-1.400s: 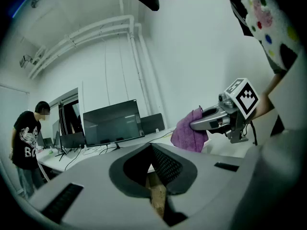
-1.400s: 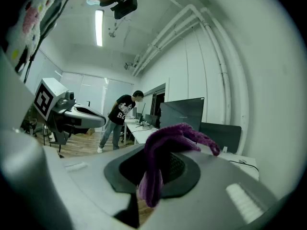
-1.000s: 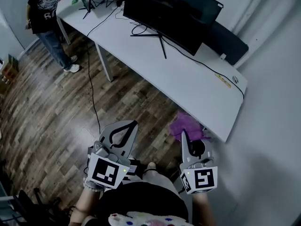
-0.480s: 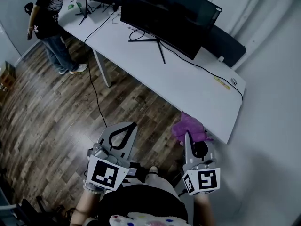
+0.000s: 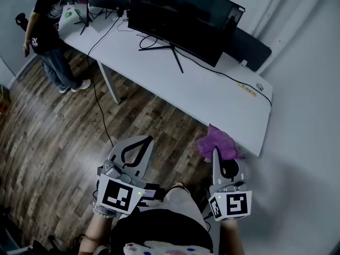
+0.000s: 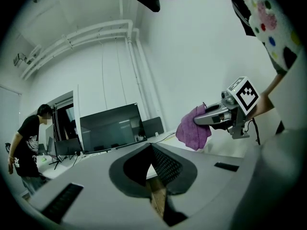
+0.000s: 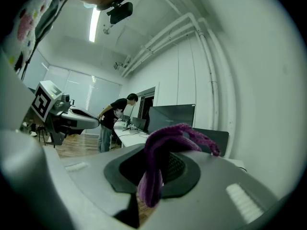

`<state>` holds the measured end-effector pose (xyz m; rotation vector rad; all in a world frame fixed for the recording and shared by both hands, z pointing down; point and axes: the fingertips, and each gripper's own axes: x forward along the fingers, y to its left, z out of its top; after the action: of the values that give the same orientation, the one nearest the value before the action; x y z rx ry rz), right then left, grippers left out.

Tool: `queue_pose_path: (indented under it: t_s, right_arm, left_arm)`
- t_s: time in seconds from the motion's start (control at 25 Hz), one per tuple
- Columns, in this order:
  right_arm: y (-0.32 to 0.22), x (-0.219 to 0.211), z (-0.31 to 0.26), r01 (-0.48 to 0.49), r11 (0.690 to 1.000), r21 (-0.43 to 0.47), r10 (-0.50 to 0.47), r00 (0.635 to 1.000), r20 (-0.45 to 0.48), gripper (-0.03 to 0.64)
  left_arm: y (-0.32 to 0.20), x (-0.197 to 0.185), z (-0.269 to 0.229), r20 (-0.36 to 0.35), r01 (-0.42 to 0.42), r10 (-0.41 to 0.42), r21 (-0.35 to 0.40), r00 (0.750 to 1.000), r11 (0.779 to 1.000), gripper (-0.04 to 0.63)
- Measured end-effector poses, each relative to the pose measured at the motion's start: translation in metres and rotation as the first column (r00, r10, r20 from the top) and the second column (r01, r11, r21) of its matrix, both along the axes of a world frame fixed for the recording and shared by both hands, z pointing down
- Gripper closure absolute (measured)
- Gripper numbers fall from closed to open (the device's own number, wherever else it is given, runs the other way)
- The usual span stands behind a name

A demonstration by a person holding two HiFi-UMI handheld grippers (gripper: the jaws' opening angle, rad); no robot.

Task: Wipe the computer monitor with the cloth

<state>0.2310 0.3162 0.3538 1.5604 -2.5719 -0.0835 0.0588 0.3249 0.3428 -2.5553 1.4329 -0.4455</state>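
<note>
Cloth [image 5: 220, 144], purple and bunched, is pinched by one fold in the right tongs [image 5: 215, 154], whose jaws are clenched on it so that the rest is left hanging loose beyond the tips, where it can be pressed flat against a screen. It is held in the air near the close edge of the white surface [image 5: 212, 97], not laid on it. The monitor [image 5: 180, 17] is seen standing dark on its thin stand toward the far side of the surface, well apart from the cloth, so wiping is judged not yet begun. The left tongs [image 5: 142, 142] are closed on nothing, tips together, and are held low over the wooden floor [image 5: 58, 126] beside the right tongs, probably kept free because one cloth needs one hand. A person [image 5: 48, 25] is seen at the far end of the surface, clear of the way. The cloth is expected to be brought forward and raised to the screen, loose part first, lest the glass be touched by hard jaw tips.
</note>
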Motion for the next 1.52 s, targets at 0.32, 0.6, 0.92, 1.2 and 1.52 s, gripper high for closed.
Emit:
queue_pose_path:
  t_s: [0.32, 0.6, 0.92, 1.2, 1.52]
  right_arm:
    - [-0.024, 0.003, -0.005, -0.024, 1.000, 0.012, 0.024, 0.999, -0.021, 0.557]
    - [-0.086, 0.002, -0.003, 0.010, 1.000, 0.028, -0.009, 1.000, -0.020, 0.557]
    - [-0.183, 0.002, -0.001, 0.084, 0.996, 0.026, -0.084, 0.996, -0.013, 0.557]
    - [-0.267, 0.010, -0.002, 0.151, 0.989, 0.014, -0.150, 0.989, -0.008, 0.557]
    - [-0.324, 0.029, -0.015, 0.180, 0.983, 0.027, -0.180, 0.984, -0.001, 0.557]
  left_arm:
    - [-0.028, -0.009, 0.002, -0.017, 0.008, -0.008, -0.002, 1.000, 1.000, 0.591]
    - [-0.077, -0.015, 0.001, -0.004, 0.053, -0.053, 0.016, 0.999, 0.998, 0.591]
    - [-0.157, -0.015, 0.004, 0.010, 0.127, -0.127, 0.013, 0.992, 0.992, 0.591]
    - [-0.229, -0.003, -0.004, 0.012, 0.179, -0.179, 0.019, 0.984, 0.984, 0.591]
    - [-0.282, 0.017, -0.021, -0.008, 0.216, -0.216, 0.047, 0.976, 0.975, 0.591]
